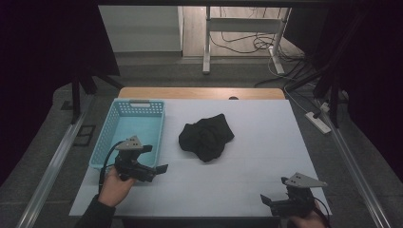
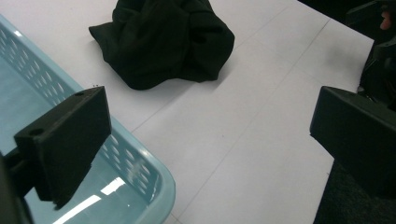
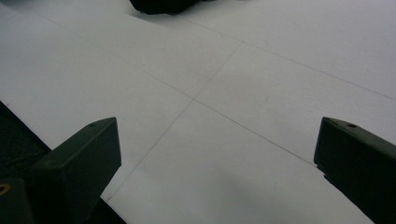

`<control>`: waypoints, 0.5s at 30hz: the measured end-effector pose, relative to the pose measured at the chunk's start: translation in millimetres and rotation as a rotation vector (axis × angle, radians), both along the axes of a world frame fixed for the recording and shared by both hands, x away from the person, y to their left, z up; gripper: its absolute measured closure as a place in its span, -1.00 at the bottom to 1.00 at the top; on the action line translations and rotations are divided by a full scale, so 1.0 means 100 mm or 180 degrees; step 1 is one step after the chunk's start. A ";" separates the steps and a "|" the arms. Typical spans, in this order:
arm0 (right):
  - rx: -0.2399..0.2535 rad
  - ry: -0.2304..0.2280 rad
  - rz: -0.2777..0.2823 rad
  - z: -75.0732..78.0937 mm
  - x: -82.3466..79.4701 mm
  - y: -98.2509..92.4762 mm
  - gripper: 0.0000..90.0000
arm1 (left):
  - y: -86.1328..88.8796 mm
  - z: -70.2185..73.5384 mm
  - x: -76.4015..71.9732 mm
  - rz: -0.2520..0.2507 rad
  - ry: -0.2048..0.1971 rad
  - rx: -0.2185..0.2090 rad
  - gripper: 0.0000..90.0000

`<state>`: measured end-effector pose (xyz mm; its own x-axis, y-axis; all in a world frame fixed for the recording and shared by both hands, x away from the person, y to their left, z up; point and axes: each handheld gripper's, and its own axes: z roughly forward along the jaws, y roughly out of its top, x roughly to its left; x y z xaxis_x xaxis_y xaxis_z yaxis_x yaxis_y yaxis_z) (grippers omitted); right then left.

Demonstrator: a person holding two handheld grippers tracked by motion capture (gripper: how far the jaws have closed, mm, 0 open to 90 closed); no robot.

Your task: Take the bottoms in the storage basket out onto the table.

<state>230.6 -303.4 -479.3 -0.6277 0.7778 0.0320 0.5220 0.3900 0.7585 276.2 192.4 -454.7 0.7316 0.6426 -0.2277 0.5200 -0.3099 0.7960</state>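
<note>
Hands come in low from the near edge, one gripper in each. The left hand (image 1: pixel 113 186) holds the left gripper (image 1: pixel 159 169) beside the basket's near right corner, pointing right across the table (image 1: pixel 266 142); its jaws stand spread wide with nothing between them, one hanging over the basket rim in the left gripper view. The right gripper (image 1: pixel 265 199) sits at the near right corner of the table, pointing left, jaws likewise wide apart and empty above the bare sheet.

Cloth (image 1: pixel 206 137) lies in a crumpled, soft black heap near the table's middle, well apart from both grippers and just right of the basket (image 1: pixel 108 137). The basket is pale blue plastic, rectangular, with perforated walls, a handle slot at its far end and a glossy floor. The tabletop is covered by a smooth white sheet marked with faint lines; a wooden edge shows at the far side.
</note>
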 end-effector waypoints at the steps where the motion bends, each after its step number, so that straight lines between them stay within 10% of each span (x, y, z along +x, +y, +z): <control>1: 0.0001 -0.0002 0.0000 0.00 0.00 0.00 -0.98 | 0.01 0.00 -0.01 0.0007 0.0002 0.0006 -1.00; 15: -0.0007 0.0001 0.0002 0.00 0.00 0.00 -0.98 | 0.13 -0.06 -0.12 0.0106 0.0042 0.0050 -1.00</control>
<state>230.7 -303.2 -479.4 -0.6282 0.7775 0.0304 0.5220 0.3921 0.7575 264.3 205.3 -460.8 0.7067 0.6702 -0.2269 0.5407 -0.3045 0.7842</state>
